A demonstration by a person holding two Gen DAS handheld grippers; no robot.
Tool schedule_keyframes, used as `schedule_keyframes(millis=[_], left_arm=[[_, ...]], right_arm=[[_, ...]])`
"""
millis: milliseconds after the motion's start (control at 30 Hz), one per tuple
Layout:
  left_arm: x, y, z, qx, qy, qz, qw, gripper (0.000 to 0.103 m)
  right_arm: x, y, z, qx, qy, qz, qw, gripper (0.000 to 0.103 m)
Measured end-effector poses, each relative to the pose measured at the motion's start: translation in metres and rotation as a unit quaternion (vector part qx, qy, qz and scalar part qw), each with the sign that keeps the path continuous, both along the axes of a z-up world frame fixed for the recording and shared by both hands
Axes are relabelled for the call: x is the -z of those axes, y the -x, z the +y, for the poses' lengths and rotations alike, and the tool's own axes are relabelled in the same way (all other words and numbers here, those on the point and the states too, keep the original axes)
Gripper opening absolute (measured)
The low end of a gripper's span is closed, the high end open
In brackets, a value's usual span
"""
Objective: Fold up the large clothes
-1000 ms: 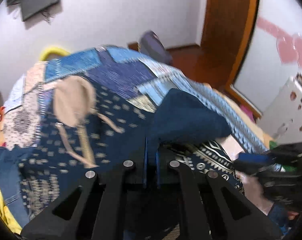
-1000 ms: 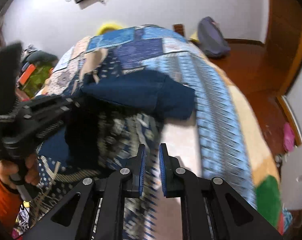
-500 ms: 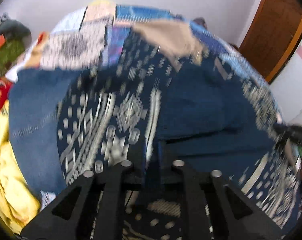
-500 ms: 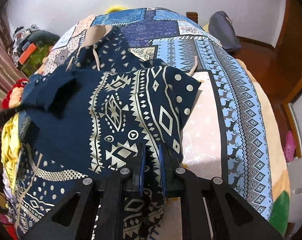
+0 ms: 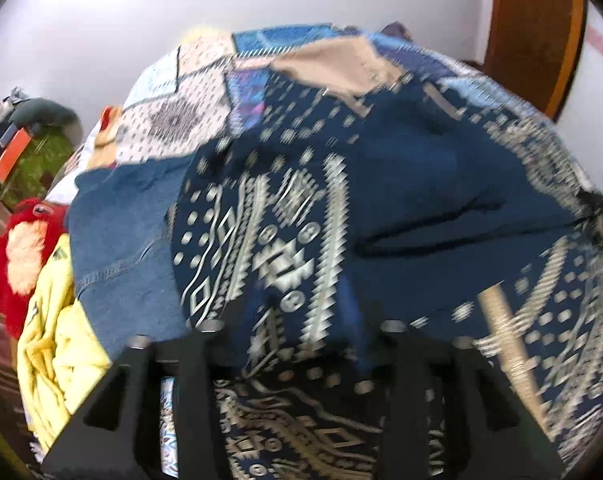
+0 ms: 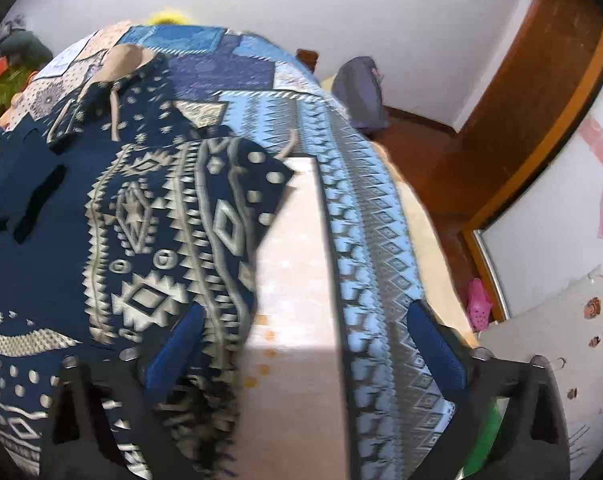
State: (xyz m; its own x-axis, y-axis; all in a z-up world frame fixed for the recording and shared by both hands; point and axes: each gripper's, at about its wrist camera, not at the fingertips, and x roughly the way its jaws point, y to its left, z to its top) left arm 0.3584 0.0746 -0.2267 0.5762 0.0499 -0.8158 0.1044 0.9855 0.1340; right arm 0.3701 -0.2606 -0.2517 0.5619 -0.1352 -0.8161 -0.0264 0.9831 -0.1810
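A large navy hoodie (image 5: 381, 208) with cream geometric patterns and a tan-lined hood lies spread on the bed; it also shows in the right wrist view (image 6: 141, 220). One part is folded over the body, showing plain navy. My left gripper (image 5: 297, 320) is open, its fingers spread wide, low over the patterned cloth. My right gripper (image 6: 301, 336) is open, fingers wide apart, over the hoodie's right edge and the bare bedspread. Neither holds cloth.
The bed has a blue and beige patchwork bedspread (image 6: 365, 216). A denim garment (image 5: 117, 248), a yellow garment (image 5: 57, 344) and a red plush toy (image 5: 17, 248) lie at the bed's left. A grey bag (image 6: 361, 92) sits on the wooden floor.
Both grippers were shut on the hoodie and have opened, letting it go. The lifted cloth now lies folded flat on the bed. Both views have shifted slightly.
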Motion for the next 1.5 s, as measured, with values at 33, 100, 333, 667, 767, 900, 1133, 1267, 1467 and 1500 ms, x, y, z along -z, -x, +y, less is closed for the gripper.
schedule_keyframes(millis=[33,100,333,667,767,900,1133,1267,1467,1500], left_arm=[[-0.006,-0.001,-0.007,0.007,0.000,-0.011,0.9999,0.067],[-0.015,-0.005,-0.025,0.024,-0.007,-0.027,0.9993,0.072],[-0.017,-0.037,-0.091,0.099,0.020,-0.017,0.9948,0.073],[0.026,-0.081,-0.129,0.091,0.010,0.017,0.9956,0.062],[0.024,-0.086,-0.121,0.062,0.009,0.012,0.9980,0.037],[0.015,-0.087,-0.104,0.047,0.043,0.015,0.9979,0.010],[-0.043,-0.060,-0.044,0.000,0.090,-0.040,0.9951,0.008],[-0.077,-0.041,0.008,-0.042,0.112,-0.078,0.9898,0.005],[-0.083,-0.026,0.069,-0.097,0.121,-0.092,0.9837,0.003],[-0.079,-0.024,0.077,-0.103,0.125,-0.088,0.9829,0.003]], right_arm=[[0.001,0.000,-0.005,-0.003,-0.021,0.009,1.000,0.101],[-0.002,0.002,-0.016,-0.002,-0.064,0.018,0.998,0.101],[-0.027,0.016,-0.031,-0.005,-0.116,-0.003,0.993,0.101],[-0.030,0.021,-0.038,-0.005,-0.189,0.000,0.982,0.101],[-0.029,0.021,-0.042,0.008,-0.211,-0.002,0.978,0.101],[-0.031,0.021,-0.045,0.018,-0.230,-0.008,0.973,0.101],[-0.043,0.024,-0.036,0.012,-0.223,-0.021,0.975,0.101],[-0.050,0.025,-0.020,-0.008,-0.214,-0.021,0.977,0.101],[-0.055,0.019,0.004,-0.027,-0.209,-0.017,0.977,0.101],[-0.055,0.017,0.010,-0.031,-0.208,-0.014,0.978,0.101]])
